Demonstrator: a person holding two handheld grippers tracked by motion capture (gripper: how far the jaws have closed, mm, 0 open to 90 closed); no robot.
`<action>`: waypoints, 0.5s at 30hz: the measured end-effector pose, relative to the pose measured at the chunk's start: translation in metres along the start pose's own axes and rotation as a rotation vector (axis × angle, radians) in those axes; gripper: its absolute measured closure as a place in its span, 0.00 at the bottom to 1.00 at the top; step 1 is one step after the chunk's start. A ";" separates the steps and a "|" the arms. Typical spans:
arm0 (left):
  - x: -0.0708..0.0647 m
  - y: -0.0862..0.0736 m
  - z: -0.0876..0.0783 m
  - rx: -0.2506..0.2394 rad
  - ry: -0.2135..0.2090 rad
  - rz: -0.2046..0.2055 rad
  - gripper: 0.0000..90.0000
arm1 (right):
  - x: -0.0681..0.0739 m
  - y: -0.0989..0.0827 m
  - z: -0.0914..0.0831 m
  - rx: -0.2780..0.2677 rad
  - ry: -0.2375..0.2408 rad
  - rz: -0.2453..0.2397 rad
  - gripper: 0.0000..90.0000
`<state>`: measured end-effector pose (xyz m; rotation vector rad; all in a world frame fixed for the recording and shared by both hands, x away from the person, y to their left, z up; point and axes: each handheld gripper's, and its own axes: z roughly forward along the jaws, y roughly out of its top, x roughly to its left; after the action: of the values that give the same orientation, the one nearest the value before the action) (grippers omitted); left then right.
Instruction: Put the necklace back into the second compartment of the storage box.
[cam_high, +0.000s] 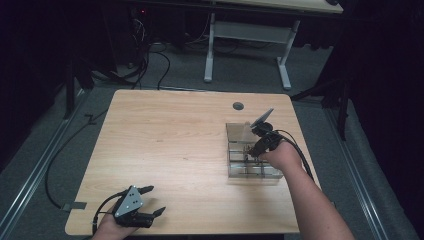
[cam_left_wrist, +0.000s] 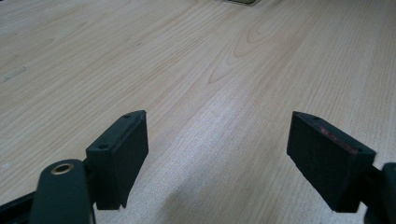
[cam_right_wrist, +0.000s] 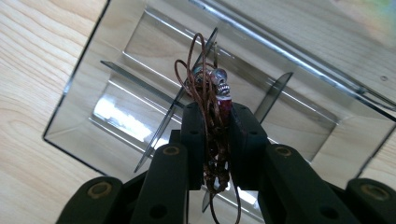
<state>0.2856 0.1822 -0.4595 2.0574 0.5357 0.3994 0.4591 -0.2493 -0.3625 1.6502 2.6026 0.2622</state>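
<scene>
Between the right claw's (cam_right_wrist: 218, 122) jaws hangs a beaded cord (cam_right_wrist: 210, 88).

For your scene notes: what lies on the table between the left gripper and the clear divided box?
Bare wooden table, per the high view, between left gripper and clear divided box.

Brown cord necklace (cam_right_wrist: 211, 100) with beads, bunched, above clear divided box (cam_right_wrist: 116, 60)

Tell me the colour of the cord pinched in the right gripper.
Brown cord, with silver and red beads; clearest in the right gripper view.
</scene>
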 end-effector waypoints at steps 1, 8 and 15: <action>0.000 0.000 0.000 0.000 0.000 -0.001 0.23 | 0.001 0.001 0.002 0.011 0.001 0.009 0.86; 0.000 0.000 0.000 -0.002 0.000 -0.002 0.23 | 0.000 0.006 0.014 0.027 0.004 0.008 0.86; 0.000 0.000 0.000 -0.002 -0.001 -0.001 0.23 | -0.008 0.007 0.019 0.035 -0.002 0.053 0.86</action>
<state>0.2854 0.1826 -0.4595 2.0555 0.5354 0.3977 0.4711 -0.2520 -0.3807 1.7318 2.5794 0.2190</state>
